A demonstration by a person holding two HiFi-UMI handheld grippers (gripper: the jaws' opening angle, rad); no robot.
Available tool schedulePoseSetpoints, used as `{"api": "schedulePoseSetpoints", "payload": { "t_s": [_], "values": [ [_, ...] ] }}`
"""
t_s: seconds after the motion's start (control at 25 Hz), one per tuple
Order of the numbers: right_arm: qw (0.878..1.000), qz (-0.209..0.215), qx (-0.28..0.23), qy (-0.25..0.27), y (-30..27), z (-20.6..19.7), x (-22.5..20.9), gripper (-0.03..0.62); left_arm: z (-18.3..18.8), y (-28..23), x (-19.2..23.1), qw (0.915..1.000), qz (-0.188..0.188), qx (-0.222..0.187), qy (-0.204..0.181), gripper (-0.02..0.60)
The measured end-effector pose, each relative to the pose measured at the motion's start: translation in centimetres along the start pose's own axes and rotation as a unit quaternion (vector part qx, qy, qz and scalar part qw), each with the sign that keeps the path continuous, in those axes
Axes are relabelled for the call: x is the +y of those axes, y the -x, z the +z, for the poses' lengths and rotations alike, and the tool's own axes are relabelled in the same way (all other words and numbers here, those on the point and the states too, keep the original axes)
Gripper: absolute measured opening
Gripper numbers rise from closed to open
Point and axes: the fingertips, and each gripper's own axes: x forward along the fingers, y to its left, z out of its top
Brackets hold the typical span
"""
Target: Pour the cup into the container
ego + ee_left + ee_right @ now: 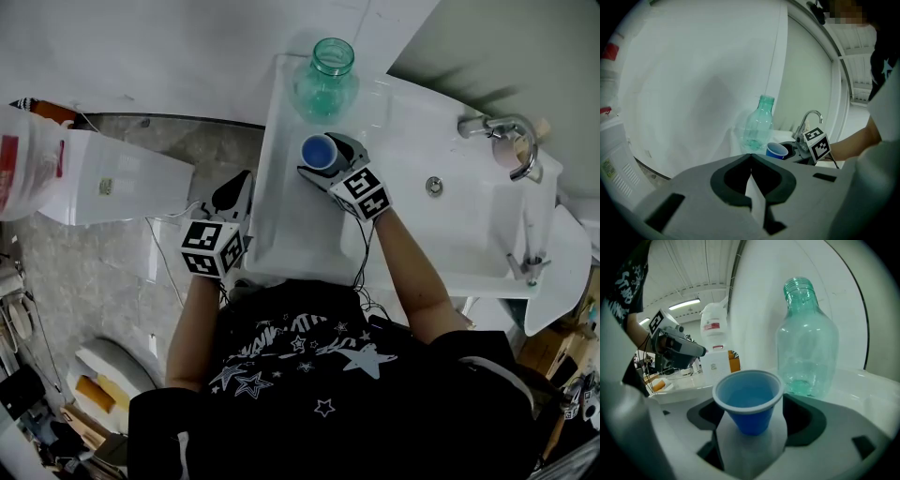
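Observation:
A blue cup (319,152) (747,397) stands upright on the white ledge (291,220) at the left of the sink. It sits between the jaws of my right gripper (330,159) (754,411), which are open, with a gap showing on each side of the cup's body. I cannot tell what the cup holds. Just beyond it stands a green see-through bottle (325,80) (806,348), upright and uncapped. My left gripper (236,187) (750,157) hangs off the ledge's left edge, shut on nothing. From there the cup (776,150) and bottle (758,126) show ahead.
The white basin (450,234) with a chrome faucet (506,131) lies right of the ledge. A white box (122,183) and a large white jug (28,159) stand to the left below. A wall closes the back behind the bottle.

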Motion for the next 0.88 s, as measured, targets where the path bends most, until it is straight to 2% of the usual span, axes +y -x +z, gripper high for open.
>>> {"api": "schedulePoseSetpoints", "payload": {
  "t_s": [0.32,0.44,0.88],
  "values": [
    [1.000,-0.007,0.002,0.011,-0.2,0.2,0.0,0.348,0.1,0.4,-0.1,0.9999,-0.010,-0.011,0.003,0.009],
    [1.000,-0.010,0.000,0.015,-0.4,0.4,0.1,0.311,0.1,0.5,-0.3,0.9998,-0.013,-0.011,-0.004,0.009],
    [1.000,-0.017,0.001,0.009,-0.5,0.5,0.3,0.298,-0.2,1.3,0.2,0.9999,0.000,-0.015,0.006,0.009]
  ]
}}
